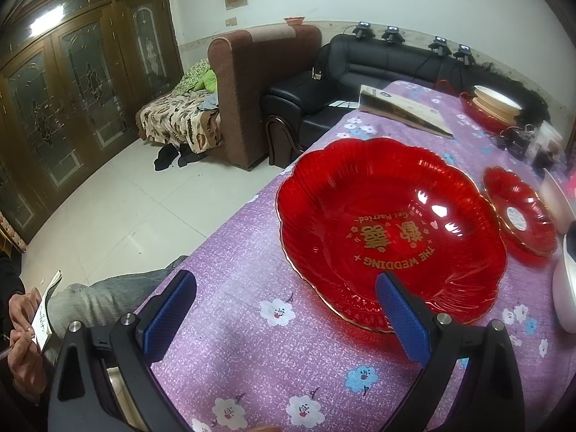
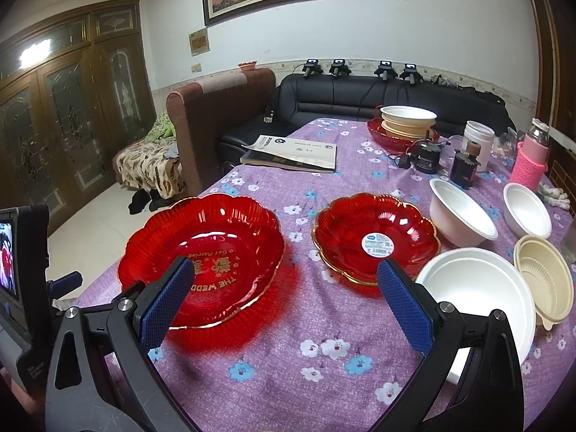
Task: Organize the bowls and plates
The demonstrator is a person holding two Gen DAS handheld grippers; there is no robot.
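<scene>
Currently hovering over the purple floral tablecloth with both claws spread wide and pinching nothing: left gripper poised at the near edge, its right pad overlapping the rim of the large red scalloped plastic plate with gold lettering; right gripper straddling the gap between that plate and its smaller neighbour.

Going left to right in the right wrist view: large plate lying flat at roughly 9 o'clock of table centre; smaller red scalloped gold-rimmed plate with a round white sticker just beside it near the middle; a tilted white foam bowl at about 2 o'clock; another white bowl further right; a broad white foam bowl and a beige ribbed plastic bowl at 4 o'clock. Sitting well apart at 12 o'clock, a red dish with stacked white and beige bowls.

Judging by looks: red plates probably light, stiff, glossy and slippery, possibly brittle, so best pinched across the fluted rim at the nearest scallop. Foam bowls likely very light and easily dented, so asking for a gentle squeeze on the wall near the lip.
</scene>
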